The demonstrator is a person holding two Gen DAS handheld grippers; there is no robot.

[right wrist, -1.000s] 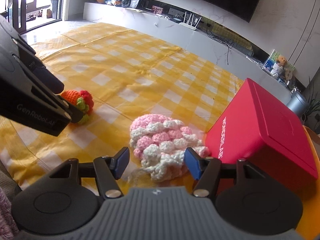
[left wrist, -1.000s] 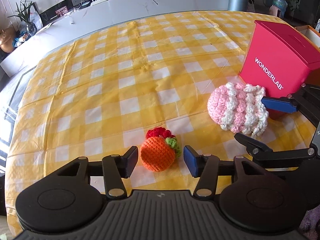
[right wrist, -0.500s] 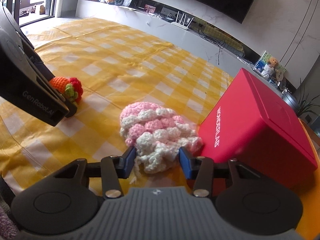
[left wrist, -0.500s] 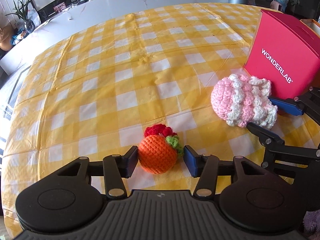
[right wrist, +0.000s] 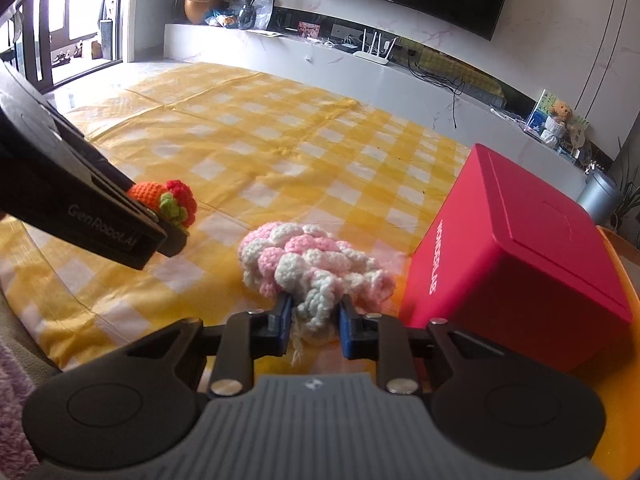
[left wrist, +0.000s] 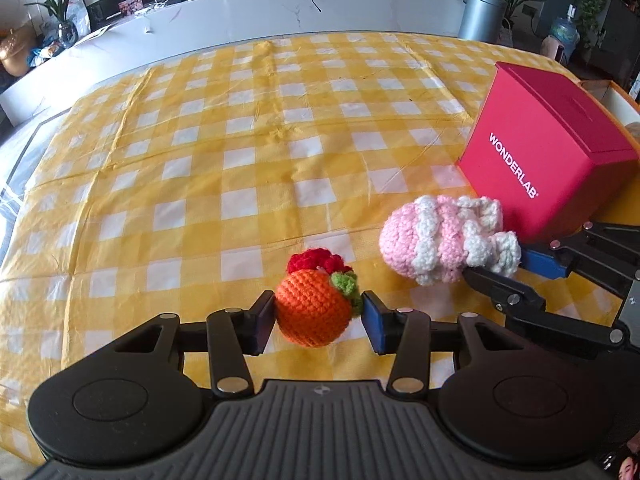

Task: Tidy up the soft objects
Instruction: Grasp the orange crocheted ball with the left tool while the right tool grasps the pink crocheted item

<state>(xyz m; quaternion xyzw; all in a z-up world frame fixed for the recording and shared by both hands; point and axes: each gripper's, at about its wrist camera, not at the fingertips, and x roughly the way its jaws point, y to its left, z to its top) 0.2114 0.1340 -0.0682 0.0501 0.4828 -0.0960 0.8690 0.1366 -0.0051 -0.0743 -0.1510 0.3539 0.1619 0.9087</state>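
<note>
An orange crochet ball [left wrist: 310, 312] with a red and green tuft sits between the pads of my left gripper [left wrist: 318, 320]. Its jaws are closing, and both pads touch the ball's sides. The right wrist view shows the same ball [right wrist: 146, 191] at the tip of the left gripper [right wrist: 160, 216]. A pink and white crochet piece [right wrist: 304, 256] lies on the yellow checked cloth [right wrist: 248, 152]. My right gripper [right wrist: 314, 320] is closing on its near white fringe, with the pads pressing into the yarn. In the left wrist view the crochet piece [left wrist: 432, 244] lies right of the ball, and the right gripper [left wrist: 504, 266] pinches its end.
A red WONDERLAB box [left wrist: 540, 152] stands just right of and behind the pink piece, close to the right gripper. An orange tray edge [right wrist: 624, 252] shows behind the box. The cloth [left wrist: 240, 140] stretches far and left to a white ledge with a router and plants.
The right jaws closed from wide apart onto the pink piece's fringe. The left jaws narrowed until the pads met the orange ball. The left view shifted slightly, and the ball now sits fully between the pads.
</note>
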